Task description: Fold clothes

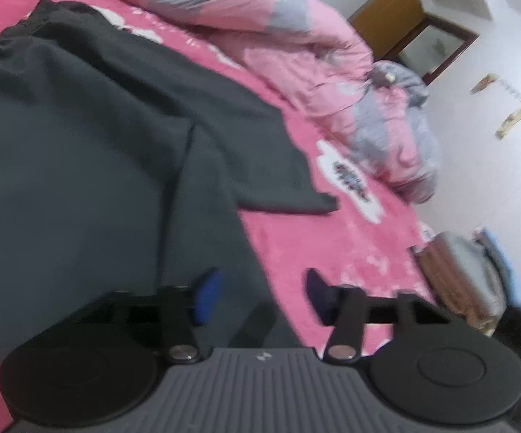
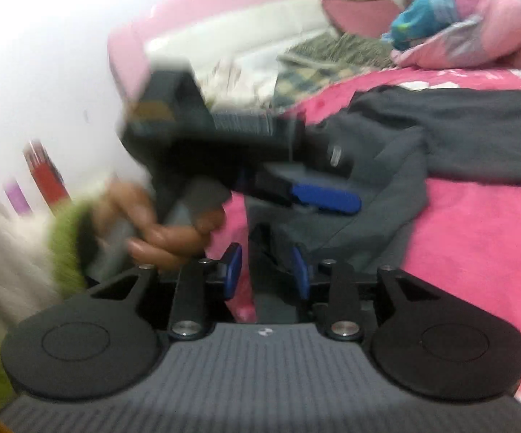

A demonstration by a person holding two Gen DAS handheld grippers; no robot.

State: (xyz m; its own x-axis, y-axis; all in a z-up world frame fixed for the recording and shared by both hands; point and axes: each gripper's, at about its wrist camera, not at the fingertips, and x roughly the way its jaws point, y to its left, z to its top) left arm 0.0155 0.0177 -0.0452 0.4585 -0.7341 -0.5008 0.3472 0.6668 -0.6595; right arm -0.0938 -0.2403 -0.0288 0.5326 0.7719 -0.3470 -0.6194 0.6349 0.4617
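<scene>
A dark grey garment [image 1: 80, 144] lies spread on the pink bedspread [image 1: 314, 238], one sleeve reaching right. My left gripper [image 1: 260, 296] is open, its left blue pad over the garment's near edge, its right pad over the bedspread. In the right wrist view the garment [image 2: 459, 137] lies across the bed. My right gripper [image 2: 266, 270] has its blue pads narrowly apart with a fold of the garment between them. The left gripper [image 2: 325, 198] shows there too, held in a hand just above the garment's edge.
A pink and grey quilt [image 1: 296, 54] is bunched along the far side of the bed. A wooden nightstand [image 1: 405, 25] stands by the white wall. Folded clothes [image 1: 469, 278] lie at the bed's right edge. A checked cloth [image 2: 314, 68] lies near the headboard.
</scene>
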